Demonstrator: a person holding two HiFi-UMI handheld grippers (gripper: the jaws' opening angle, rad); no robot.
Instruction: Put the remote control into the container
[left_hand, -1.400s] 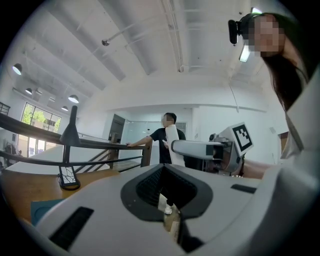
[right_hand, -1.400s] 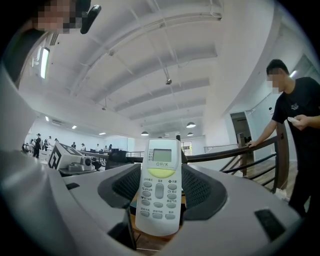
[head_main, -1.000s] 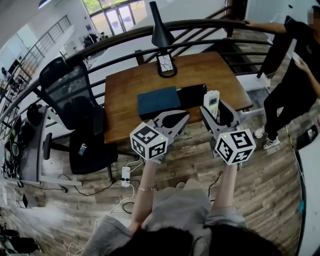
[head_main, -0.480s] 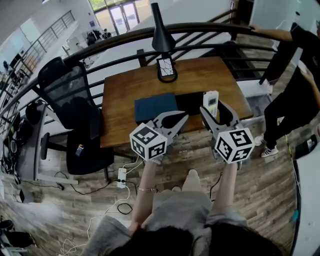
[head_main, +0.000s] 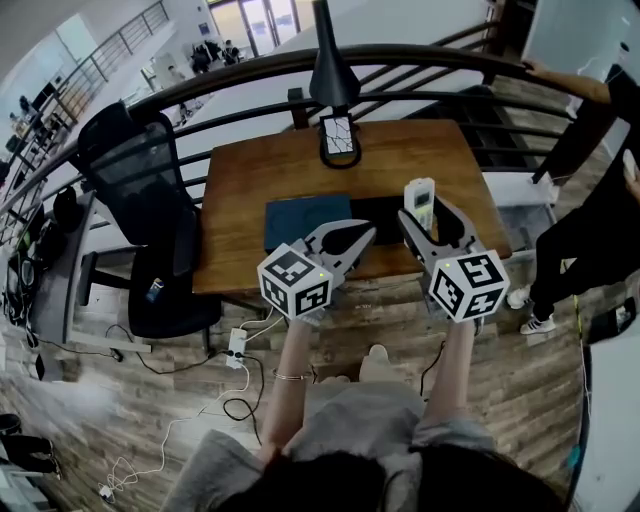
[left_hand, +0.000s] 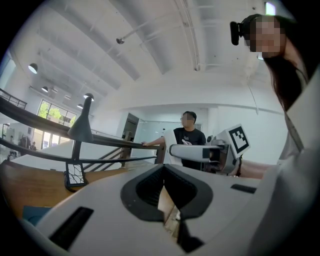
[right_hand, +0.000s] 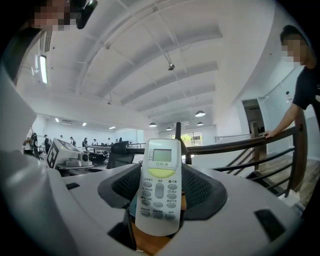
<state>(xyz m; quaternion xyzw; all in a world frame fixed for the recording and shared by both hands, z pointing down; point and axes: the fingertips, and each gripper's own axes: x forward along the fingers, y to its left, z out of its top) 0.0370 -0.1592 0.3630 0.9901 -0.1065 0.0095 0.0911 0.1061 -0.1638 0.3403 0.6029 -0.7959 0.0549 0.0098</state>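
My right gripper (head_main: 424, 224) is shut on a white remote control (head_main: 420, 198), which stands upright between the jaws with its screen at the top (right_hand: 159, 185). It hangs over the front right part of the wooden table (head_main: 250, 180). A dark blue flat container (head_main: 305, 222) lies on the table, with a black box (head_main: 378, 210) beside it on the right, just left of the remote. My left gripper (head_main: 366, 237) is shut with nothing in it, near the table's front edge below the blue container. In the left gripper view its jaws (left_hand: 167, 220) meet.
A black lamp (head_main: 334, 75) stands at the table's back edge, its base (head_main: 339, 138) holding a cracked-pattern pad. A black office chair (head_main: 150, 215) is to the left, a curved railing (head_main: 420, 55) behind, a person (head_main: 600, 190) standing at the right. Cables and a power strip (head_main: 237, 346) lie on the floor.
The view has shifted a little and the table sits slightly closer under the grippers. Both grippers keep their pose; the right one still holds the remote control.
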